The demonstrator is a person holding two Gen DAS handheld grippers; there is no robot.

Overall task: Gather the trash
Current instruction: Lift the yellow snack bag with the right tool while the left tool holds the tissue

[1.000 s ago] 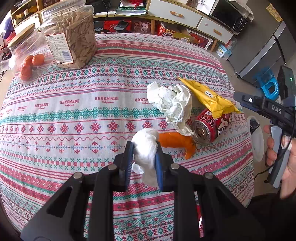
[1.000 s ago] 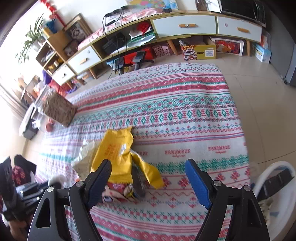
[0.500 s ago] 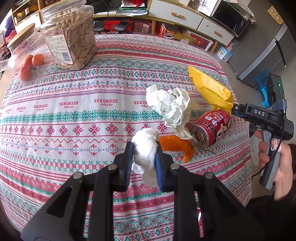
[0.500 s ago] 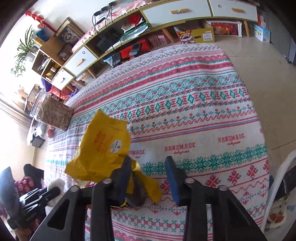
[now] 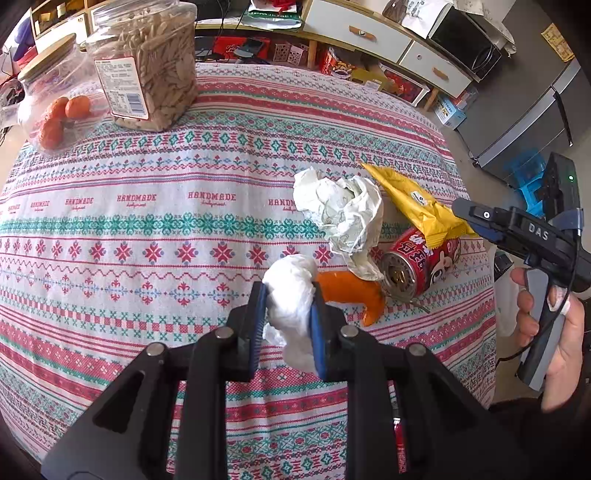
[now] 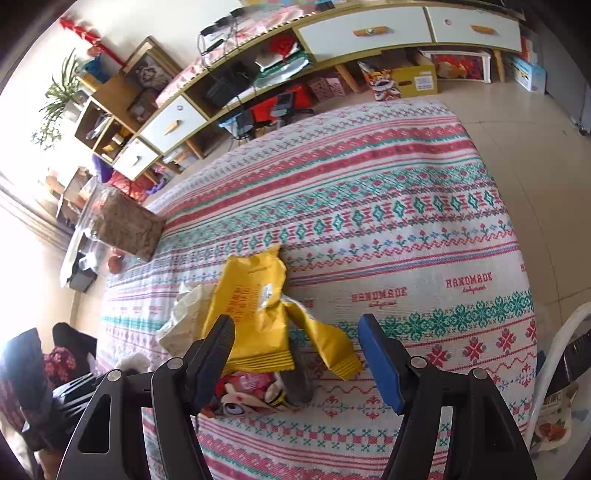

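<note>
My left gripper (image 5: 288, 301) is shut on a white tissue wad (image 5: 291, 273) just above the patterned tablecloth (image 5: 166, 229). Right of it lie an orange peel (image 5: 351, 291), a crumpled paper (image 5: 343, 218), a red can (image 5: 417, 258) on its side and a yellow wrapper (image 5: 417, 203) draped over the can. My right gripper (image 6: 295, 328) hovers over the yellow wrapper (image 6: 251, 302) and the can (image 6: 258, 387). Its jaws are opening, and the wrapper's near end lies loose between them, touching neither pad.
A jar of seeds (image 5: 147, 70) and a jar with oranges (image 5: 55, 107) stand at the table's far left. A white bin (image 6: 561, 350) sits beyond the table's right edge. A low cabinet (image 6: 369, 33) lines the far wall.
The right jaws closed on the yellow wrapper and raised it, then opened again; the wrapper now lies back over the can. The left gripper and its tissue have not moved.
</note>
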